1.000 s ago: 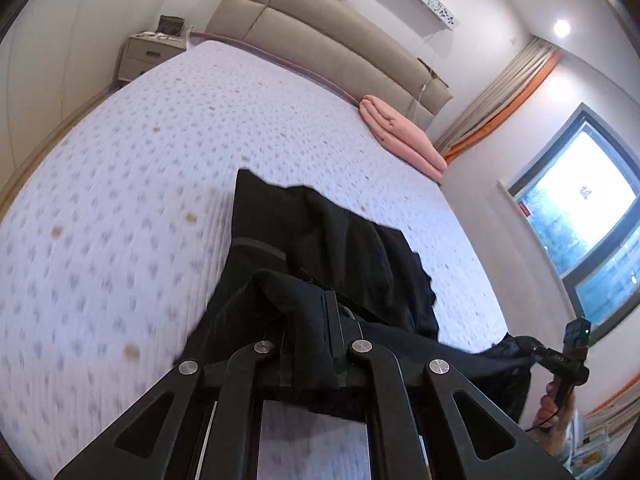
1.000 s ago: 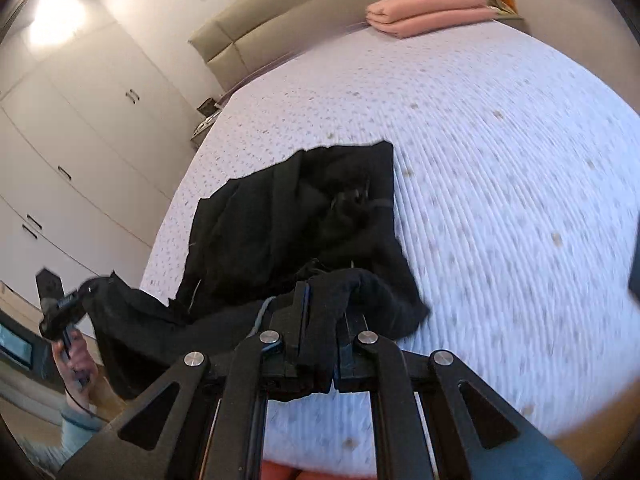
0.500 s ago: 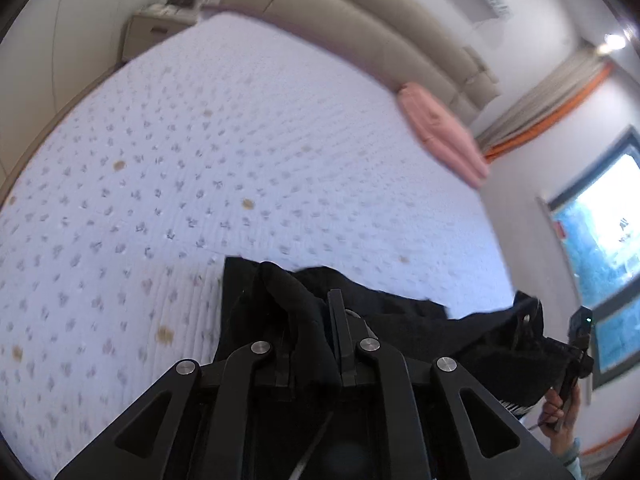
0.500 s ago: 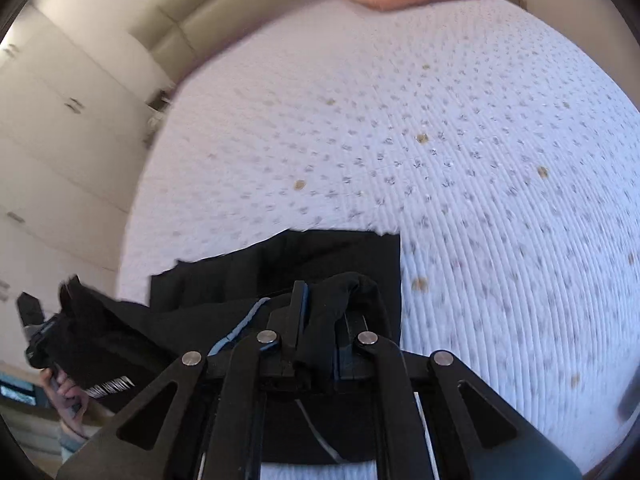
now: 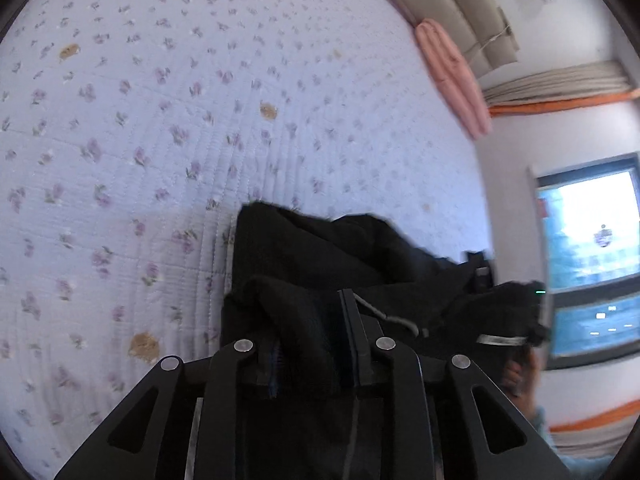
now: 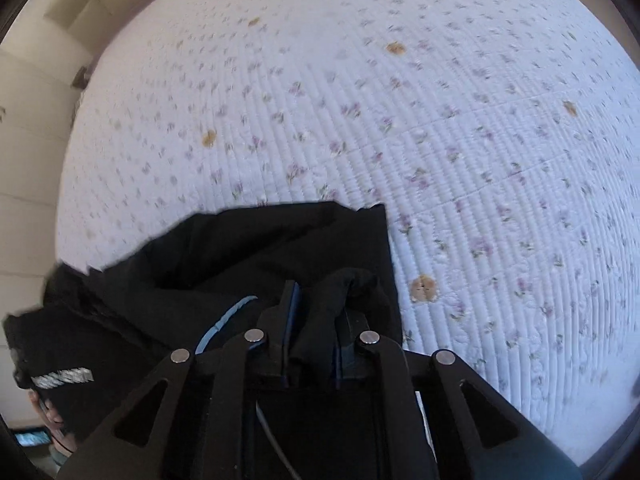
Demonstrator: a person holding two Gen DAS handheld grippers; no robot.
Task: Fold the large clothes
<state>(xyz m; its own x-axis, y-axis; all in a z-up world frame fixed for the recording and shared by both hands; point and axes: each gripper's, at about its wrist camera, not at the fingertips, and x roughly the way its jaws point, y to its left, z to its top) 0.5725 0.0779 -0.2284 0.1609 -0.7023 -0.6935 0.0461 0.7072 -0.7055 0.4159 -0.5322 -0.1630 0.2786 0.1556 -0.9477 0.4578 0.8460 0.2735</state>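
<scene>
Bed (image 5: 120, 140) filled most of both views: white quilted cover w/ small purple flower print & several brown spots, stitched in fine ribs. Beige padded headboard (image 5: 460, 4) ran along the far edge; a folded pink blanket (image 5: 452, 76) lay at the far corner nearest the window side, touching the headboard end. Window (image 5: 588, 256) w/ dark frame on the wall beyond that side of the bed, beige curtain w/ orange trim (image 5: 560, 88) above it. In the right wrist view, pale wardrobe panels (image 6: 24, 168) stood past the opposite bed edge.

Black garment (image 5: 320, 248) lay bunched at the near edge of the bed, roughly mid-width, part flat on the cover & part lifted between the two tools.

Left gripper (image 5: 308, 312): jaws had just been opening, a fold of black cloth between them; pads no longer looked pressed on it, tho it's dark there. Right gripper (image 6: 316, 308): clenched on a bunched fold of the garment (image 6: 248, 248).

A hand (image 5: 520, 376) & pale blue sleeve showed at the right of the left wrist view, below the window.
</scene>
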